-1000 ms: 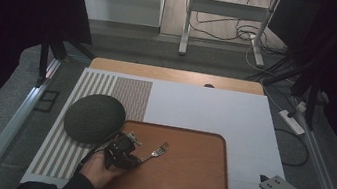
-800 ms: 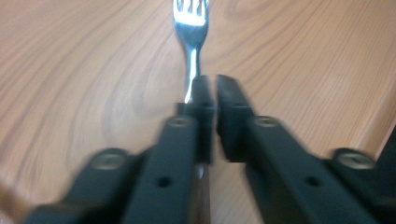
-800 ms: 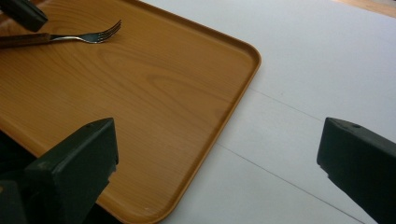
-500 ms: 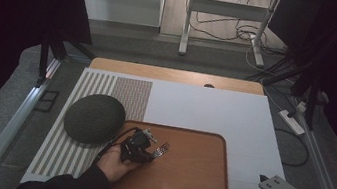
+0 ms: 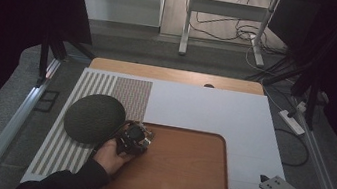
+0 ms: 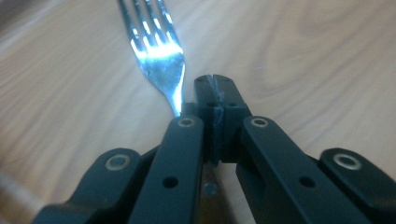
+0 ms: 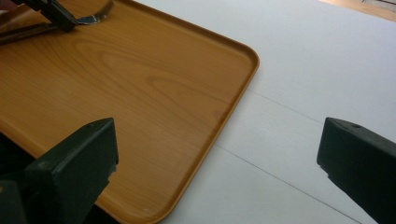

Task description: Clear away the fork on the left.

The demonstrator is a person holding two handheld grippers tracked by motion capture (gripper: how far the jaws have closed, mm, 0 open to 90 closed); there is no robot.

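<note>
No readable writing. Fork (image 6: 159, 56) lies on wood tray (image 5: 184, 178), tines pointing away from left gripper (image 6: 215, 84), clamped on its neck. Right gripper (image 7: 217, 154) wide, empty.

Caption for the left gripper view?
Left gripper shut on a fork's neck, above the wooden tray.

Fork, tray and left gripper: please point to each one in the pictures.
fork (image 6: 156, 65): left gripper view, on the base of its tines.
tray (image 5: 179, 177): high view, on its bare wooden floor.
left gripper (image 6: 215, 84): left gripper view, at its closed jaw tips.
</note>
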